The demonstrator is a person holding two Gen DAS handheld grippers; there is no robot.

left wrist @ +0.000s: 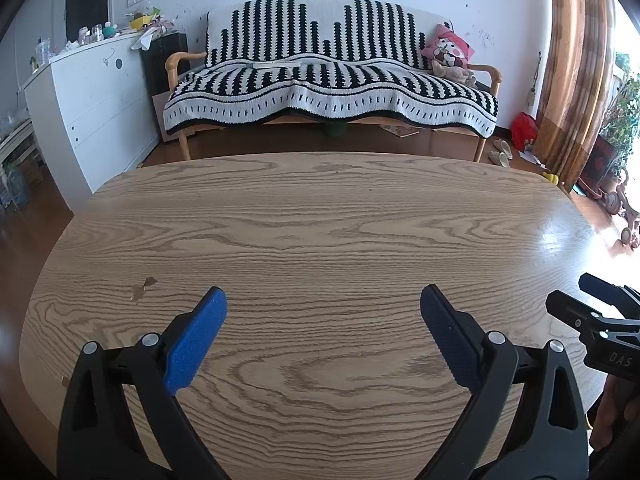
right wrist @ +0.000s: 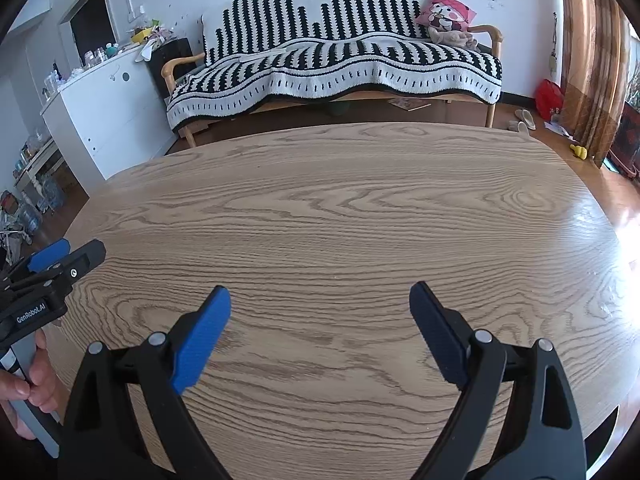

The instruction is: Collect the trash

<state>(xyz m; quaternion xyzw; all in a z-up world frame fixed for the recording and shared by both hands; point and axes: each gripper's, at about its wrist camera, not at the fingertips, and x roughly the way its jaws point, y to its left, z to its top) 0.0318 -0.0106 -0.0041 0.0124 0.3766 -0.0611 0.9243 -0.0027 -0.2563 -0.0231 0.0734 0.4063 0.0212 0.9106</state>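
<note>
I am seeing no trash item that I can make out on the oval light-oak wood-grain table (left wrist: pixel 320 220); the only mark on it is a small brown chipped patch (left wrist: pixel 145 285) near its left edge, in the left wrist view. I cannot tell whether that is debris or damaged veneer.

I am holding the left black two-finger gripper with blue pads (left wrist: pixel 323 312) over the near edge of the table, its fingers spread wide apart and gripping nothing. I am holding the right black two-finger gripper with blue pads (right wrist: pixel 320 312) just beside it over the same near edge, fingers likewise wide apart and holding nothing. Each gripper is showing at the side of the other's view.

Beyond the table's far edge, a wooden-armed sofa under a black-and-white striped knitted throw (left wrist: pixel 332 76) is standing against the white wall, with a pink cartoon cushion (left wrist: pixel 448 47) at its right end. A white cabinet (left wrist: pixel 96 100) with clutter on top is standing left of the sofa. A red bag (left wrist: pixel 524 130) is lying on the floor by the brown striped curtain (left wrist: pixel 576 64).
</note>
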